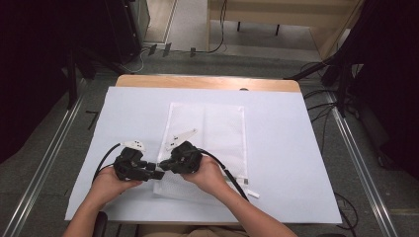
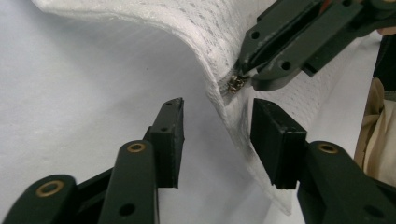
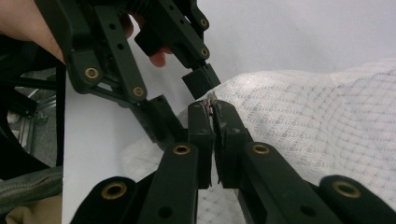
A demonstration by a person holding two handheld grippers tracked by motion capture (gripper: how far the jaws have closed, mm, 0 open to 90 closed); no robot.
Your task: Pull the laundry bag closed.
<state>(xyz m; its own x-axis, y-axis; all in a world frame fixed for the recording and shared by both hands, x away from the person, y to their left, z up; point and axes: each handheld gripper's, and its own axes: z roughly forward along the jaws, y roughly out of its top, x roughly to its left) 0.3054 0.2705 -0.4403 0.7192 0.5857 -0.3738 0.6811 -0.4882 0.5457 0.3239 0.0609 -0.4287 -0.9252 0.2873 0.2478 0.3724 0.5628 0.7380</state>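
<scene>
At far left of the high view, bare white sheeting over the worktop (image 1: 276, 163), nothing on it there. Next, left tool (image 1: 157, 175), pointing rightward toward the bag's near-left corner, jaws spread partway and empty. From the left gripper view, left tool (image 2: 217, 140) straddling the raised edge of the white mesh zipper bag (image 2: 219, 42): one pad on either side of the fabric ridge, right pad close to the mesh but seemingly not pressing, though hard to judge at this angle. Just above that gap, small brass zipper pull (image 2: 237, 84) at the corner seam, pinched by the tip of the other tool. Further right, right tool (image 1: 167, 165) pointing leftward, meeting the left one nose to nose; in the right gripper view, right tool (image 3: 213, 108) pressed together on the pull, lifting the corner off the sheet. Remaining bag lying flat beyond, long axis running away from the person toward the worktop's far edge. Key relation: fabric edge directly between the left pads, just below the pull, so a plain squeeze likely enough to anchor the mesh for a zipper draw along that near edge.
</scene>
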